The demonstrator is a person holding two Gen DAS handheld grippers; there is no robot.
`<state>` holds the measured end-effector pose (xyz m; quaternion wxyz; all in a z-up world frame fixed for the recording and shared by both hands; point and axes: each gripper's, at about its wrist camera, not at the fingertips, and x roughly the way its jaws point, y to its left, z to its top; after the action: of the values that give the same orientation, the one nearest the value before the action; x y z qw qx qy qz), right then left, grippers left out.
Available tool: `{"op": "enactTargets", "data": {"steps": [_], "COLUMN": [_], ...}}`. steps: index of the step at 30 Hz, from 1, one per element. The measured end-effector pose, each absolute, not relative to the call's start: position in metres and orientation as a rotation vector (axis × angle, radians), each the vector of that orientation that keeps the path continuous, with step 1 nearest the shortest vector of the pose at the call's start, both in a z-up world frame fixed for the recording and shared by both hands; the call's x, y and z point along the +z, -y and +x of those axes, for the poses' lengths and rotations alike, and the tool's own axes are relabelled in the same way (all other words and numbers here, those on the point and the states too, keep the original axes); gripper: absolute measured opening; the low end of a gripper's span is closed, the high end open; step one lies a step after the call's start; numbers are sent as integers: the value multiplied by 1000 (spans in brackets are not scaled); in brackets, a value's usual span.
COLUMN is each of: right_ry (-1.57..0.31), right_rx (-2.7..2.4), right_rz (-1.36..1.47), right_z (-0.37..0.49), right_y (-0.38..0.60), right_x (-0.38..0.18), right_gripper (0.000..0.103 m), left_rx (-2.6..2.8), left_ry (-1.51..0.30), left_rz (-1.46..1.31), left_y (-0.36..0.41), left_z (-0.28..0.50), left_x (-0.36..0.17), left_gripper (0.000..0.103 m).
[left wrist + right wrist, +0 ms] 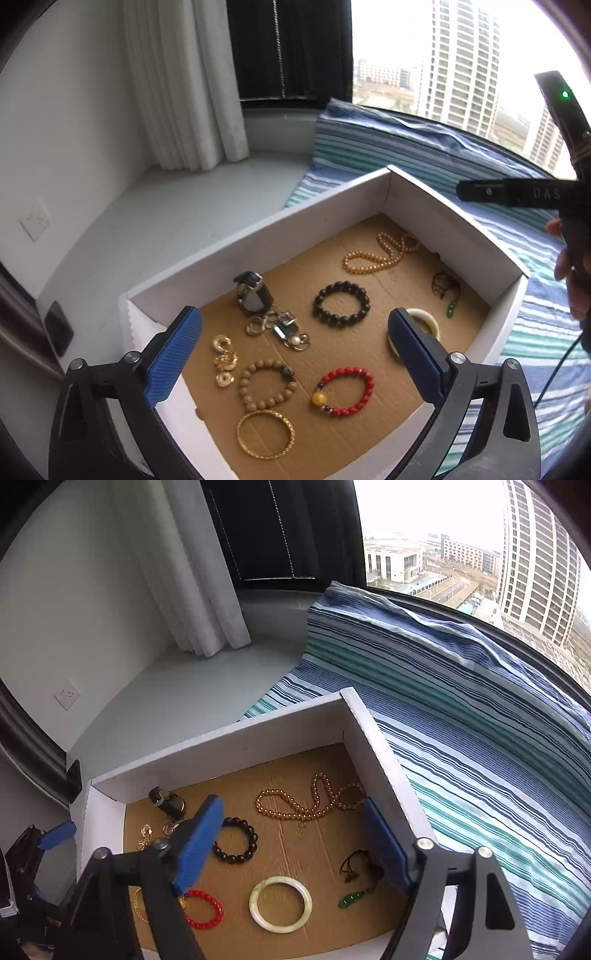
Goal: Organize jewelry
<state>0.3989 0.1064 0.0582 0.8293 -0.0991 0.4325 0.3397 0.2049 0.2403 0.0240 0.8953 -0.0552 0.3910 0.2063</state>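
Note:
A white box (258, 236) with a brown cardboard floor holds the jewelry. My left gripper (293, 325) hangs open above its near side, nothing between the blue pads. Under it lie a black bead bracelet (341, 302), a red bead bracelet (345, 391), a tan bead bracelet (267, 386), a gold bangle (265, 434), a watch (253, 293) and an amber bead necklace (380, 253). My right gripper (291, 808) is open too, over the box (221, 742). Below it rest a pale jade bangle (280, 904) and a green pendant (351, 899) on a dark cord.
The box sits on blue-and-green striped bedding (461, 738) by a big window. A grey sill (166, 221), a white curtain (192, 92) and a wall socket (35, 219) are to the left. A hand (576, 288) holds the right gripper at the right edge.

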Motion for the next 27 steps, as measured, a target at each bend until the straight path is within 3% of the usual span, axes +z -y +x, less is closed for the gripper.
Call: {"op": "enactTargets", "data": {"steps": [9, 27], "right_ry": [-851, -863], "right_rx": [737, 731], "right_rz": [-343, -420], "right_z": [335, 270], "right_y": [-85, -77], "right_x": [63, 56], "right_gripper": [81, 81], "left_rx": [561, 629], "left_ry": [-718, -802], "left_rz": [-90, -229], "left_y": [-210, -205], "left_z": [168, 143], "left_x": [41, 37], "left_gripper": [102, 102]}}
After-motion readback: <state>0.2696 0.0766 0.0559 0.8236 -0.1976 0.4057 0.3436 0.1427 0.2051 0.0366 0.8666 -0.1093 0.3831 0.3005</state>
